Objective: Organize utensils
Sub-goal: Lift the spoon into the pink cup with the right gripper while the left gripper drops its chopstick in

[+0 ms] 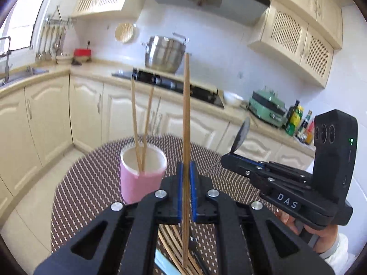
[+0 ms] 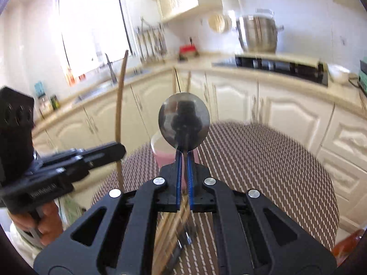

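Two grippers up over the table (image 1: 91, 178). L gripper (image 1: 186, 192) pinches one chopstick (image 1: 186, 119) upright btwn its blue pads, tip high. R gripper (image 2: 184, 174) is clamped on a spoon (image 2: 184, 123) handle, bowl up, facing the cam. Pink cup (image 1: 142, 176) stands just ahead w/ 2 chopsticks (image 1: 140, 123) leaning inside. More chopsticks (image 1: 172, 247) lie loose on the mat under the L gripper. Stove (image 1: 176, 84) and pot (image 1: 165, 53) sit well behind.
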Tool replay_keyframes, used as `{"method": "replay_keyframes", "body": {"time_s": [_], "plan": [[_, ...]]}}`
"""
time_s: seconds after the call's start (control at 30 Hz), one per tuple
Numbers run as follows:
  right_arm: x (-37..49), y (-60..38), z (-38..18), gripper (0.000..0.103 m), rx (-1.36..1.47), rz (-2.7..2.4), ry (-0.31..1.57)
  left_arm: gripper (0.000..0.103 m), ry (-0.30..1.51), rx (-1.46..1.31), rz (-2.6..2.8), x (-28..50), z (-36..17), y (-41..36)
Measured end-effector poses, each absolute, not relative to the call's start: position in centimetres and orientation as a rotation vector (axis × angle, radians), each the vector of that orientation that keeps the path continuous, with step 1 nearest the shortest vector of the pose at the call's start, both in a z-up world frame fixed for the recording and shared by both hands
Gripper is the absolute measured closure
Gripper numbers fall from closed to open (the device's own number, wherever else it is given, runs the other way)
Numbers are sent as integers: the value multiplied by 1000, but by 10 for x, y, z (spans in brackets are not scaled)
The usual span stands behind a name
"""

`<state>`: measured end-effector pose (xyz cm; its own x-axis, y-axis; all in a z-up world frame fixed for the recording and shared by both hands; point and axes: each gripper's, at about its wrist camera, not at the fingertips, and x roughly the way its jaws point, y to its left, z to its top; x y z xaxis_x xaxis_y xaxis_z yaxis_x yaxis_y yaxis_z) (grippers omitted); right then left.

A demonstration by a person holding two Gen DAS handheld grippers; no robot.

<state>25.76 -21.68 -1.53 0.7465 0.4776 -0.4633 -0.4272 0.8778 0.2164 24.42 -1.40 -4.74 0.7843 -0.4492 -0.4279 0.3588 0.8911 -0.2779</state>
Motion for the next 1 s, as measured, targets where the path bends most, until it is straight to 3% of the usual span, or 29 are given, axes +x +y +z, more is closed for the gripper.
{"method": "replay_keyframes", "body": {"time_s": [0.43, 1.0], "plan": [[304, -198, 36, 98, 103, 535, 395, 97, 203, -266, -283, 291, 3, 15], [336, -178, -12, 98, 111, 499, 424, 97, 259, -252, -220, 325, -44, 12]]}}
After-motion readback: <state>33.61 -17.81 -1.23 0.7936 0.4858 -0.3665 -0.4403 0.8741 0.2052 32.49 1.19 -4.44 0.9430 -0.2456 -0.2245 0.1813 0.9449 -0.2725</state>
